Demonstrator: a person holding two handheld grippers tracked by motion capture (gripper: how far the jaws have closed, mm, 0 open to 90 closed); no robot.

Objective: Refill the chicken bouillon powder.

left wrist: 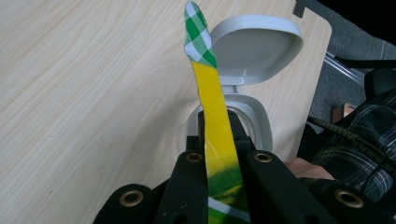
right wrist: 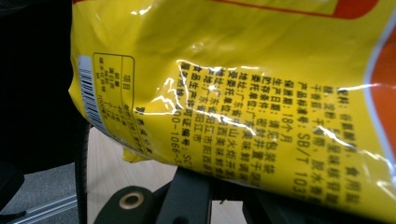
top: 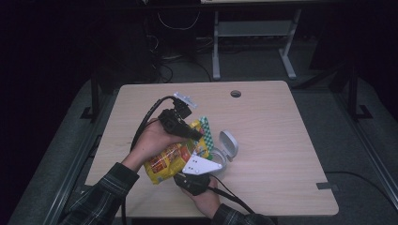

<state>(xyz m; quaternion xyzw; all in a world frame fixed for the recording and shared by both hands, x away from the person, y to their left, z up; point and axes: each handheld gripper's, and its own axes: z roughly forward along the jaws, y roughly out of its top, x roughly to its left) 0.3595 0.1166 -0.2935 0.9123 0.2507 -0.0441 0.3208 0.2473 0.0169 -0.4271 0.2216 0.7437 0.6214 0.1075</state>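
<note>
A yellow snack bag hangs above the wooden table, held between both hands. My left gripper is shut on its top seam; in the left gripper view the thin yellow edge with a green checked tip rises out of the closed jaws. Below the right gripper's grey plate, the right gripper is shut on the bag's lower right part. In the right gripper view the printed bag covers that gripper's fingertips. A grey-white container with its lid flipped open stands just beyond the bag.
The container sits near the table's middle, its lid tilted up to the right. A round cable hole is at the table's far edge. A plaid sleeve and a cable lie to the right in the left gripper view.
</note>
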